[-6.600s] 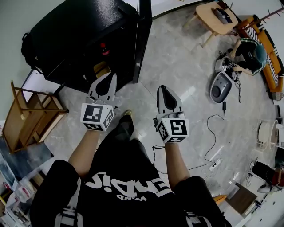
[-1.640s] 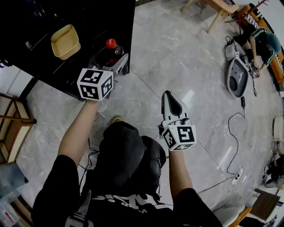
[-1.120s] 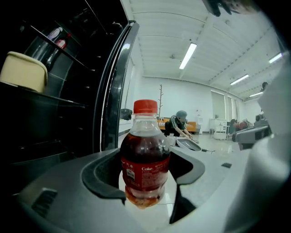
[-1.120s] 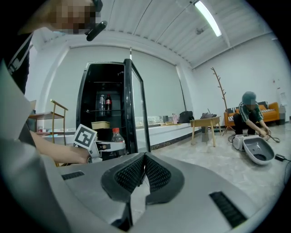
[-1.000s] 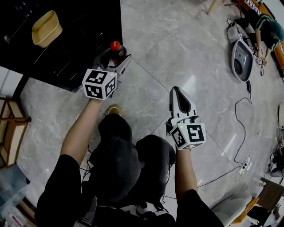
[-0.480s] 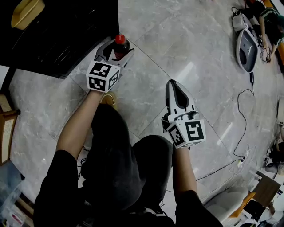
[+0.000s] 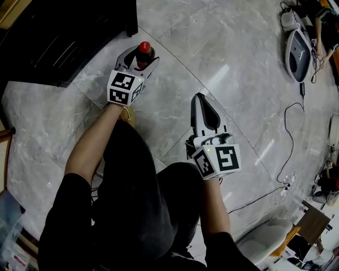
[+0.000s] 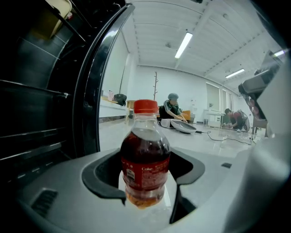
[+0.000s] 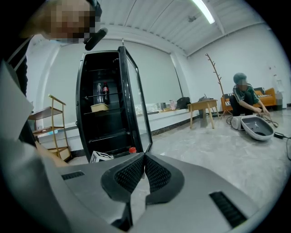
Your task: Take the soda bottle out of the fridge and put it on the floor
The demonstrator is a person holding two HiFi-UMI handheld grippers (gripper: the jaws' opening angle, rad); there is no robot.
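Soda bottle [image 7: 144, 52], red-capped and filled with dark drink, stands upright between the jaws of the left gripper [image 7: 142, 56], whose pads are clamped on its lower body on either side, across the red label. It is outside the fridge [image 7: 63, 37], low over the grey marble floor [image 7: 222, 58] and just beside the fridge's front edge. No view shows whether its base touches the floor. In the left gripper view the fridge's open glass door [image 8: 93, 86] rises close on the left of the bottle, with dark wire shelves behind it.

The right gripper [image 7: 200, 98] is held over bare floor, well apart from the bottle and nearer the person's knees. Its ribbed pads are pressed together with nothing between them. Its view looks across at the open fridge, where a pale yellow tub [image 9: 99, 108] sits on a shelf, and a wooden rack [image 9: 54, 123] stands to the left of the fridge.

Towards the far right edge of the floor another person [image 7: 326, 13] sits beside a grey shell-shaped housing [image 7: 297, 46], from which a black cable [image 7: 288, 132] trails across the tiles.
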